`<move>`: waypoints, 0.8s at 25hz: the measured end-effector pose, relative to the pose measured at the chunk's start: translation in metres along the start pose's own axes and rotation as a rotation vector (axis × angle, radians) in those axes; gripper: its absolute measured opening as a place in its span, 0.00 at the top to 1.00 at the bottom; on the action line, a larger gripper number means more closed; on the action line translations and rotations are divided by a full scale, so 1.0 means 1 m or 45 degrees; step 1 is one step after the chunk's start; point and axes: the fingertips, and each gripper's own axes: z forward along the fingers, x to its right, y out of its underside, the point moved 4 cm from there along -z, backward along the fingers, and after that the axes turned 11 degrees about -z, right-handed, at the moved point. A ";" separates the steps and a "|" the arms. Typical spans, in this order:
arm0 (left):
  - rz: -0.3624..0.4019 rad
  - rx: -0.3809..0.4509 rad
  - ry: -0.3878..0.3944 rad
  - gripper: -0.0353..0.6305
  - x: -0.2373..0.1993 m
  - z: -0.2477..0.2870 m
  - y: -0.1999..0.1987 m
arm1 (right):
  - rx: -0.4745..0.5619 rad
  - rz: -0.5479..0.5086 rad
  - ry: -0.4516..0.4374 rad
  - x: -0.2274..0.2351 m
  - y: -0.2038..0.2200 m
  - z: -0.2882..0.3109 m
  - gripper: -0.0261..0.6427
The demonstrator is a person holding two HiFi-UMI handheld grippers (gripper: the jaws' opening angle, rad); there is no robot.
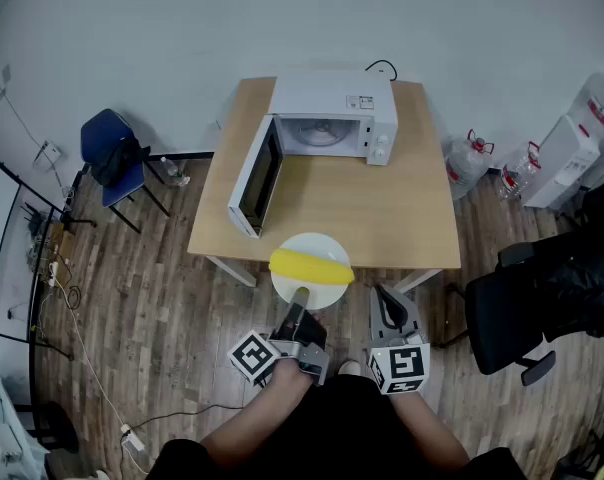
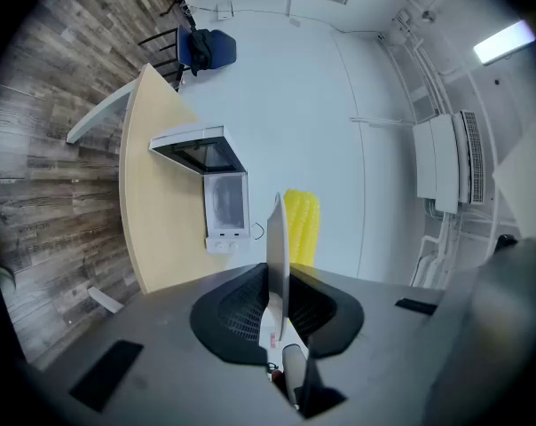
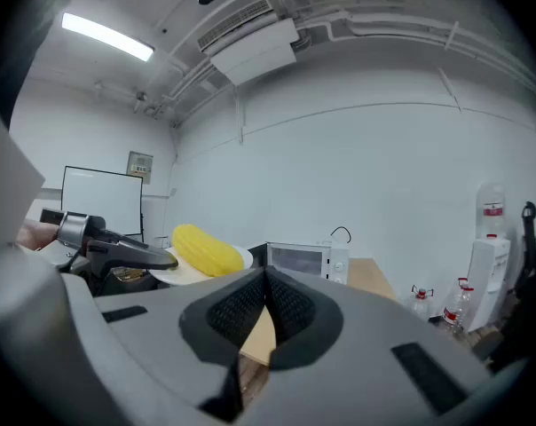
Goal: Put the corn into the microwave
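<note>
In the head view, a light wooden table (image 1: pixel 382 208) stands on a plank floor (image 1: pixel 132 298) against a white wall. The microwave (image 1: pixel 332 118) sits at its far edge with the door (image 1: pixel 257 178) swung wide open toward your left. Your left gripper (image 1: pixel 300 296) holds a white plate (image 1: pixel 317 246) in the air at the table's near edge, and the corn (image 1: pixel 310 265) lies across it. Your right gripper (image 1: pixel 387 303) hangs just beside the plate, clear of it. A blue chair (image 1: pixel 112 153) stands left of the table, a black office chair (image 1: pixel 542 288) to the right, and 2 water bottles (image 1: pixel 469 163) sit near the wall.

In the left gripper view, the jaws pinch the plate's rim, which is seen edge-on, with the corn on its far side and the open microwave beyond.

In the right gripper view, the jaws are pressed together with nothing between them. The corn on its plate shows to the left, the microwave straight ahead. The room behind has a whiteboard (image 3: pixel 104 198), a wall air-conditioner (image 3: pixel 250 51) and a water dispenser (image 3: pixel 490 273).
</note>
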 end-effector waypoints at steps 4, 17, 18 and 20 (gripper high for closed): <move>0.010 -0.003 -0.008 0.90 0.008 -0.019 -0.004 | 0.005 -0.007 0.018 -0.012 -0.006 -0.011 0.87; -0.008 0.027 0.002 0.90 0.002 -0.029 0.011 | 0.035 0.003 0.012 -0.010 -0.003 -0.033 0.87; -0.010 0.025 0.003 0.90 0.000 -0.027 0.014 | 0.041 0.020 0.006 -0.007 -0.001 -0.035 0.87; -0.018 0.031 -0.002 0.90 -0.003 -0.024 0.019 | 0.067 0.044 0.000 0.000 0.001 -0.038 0.87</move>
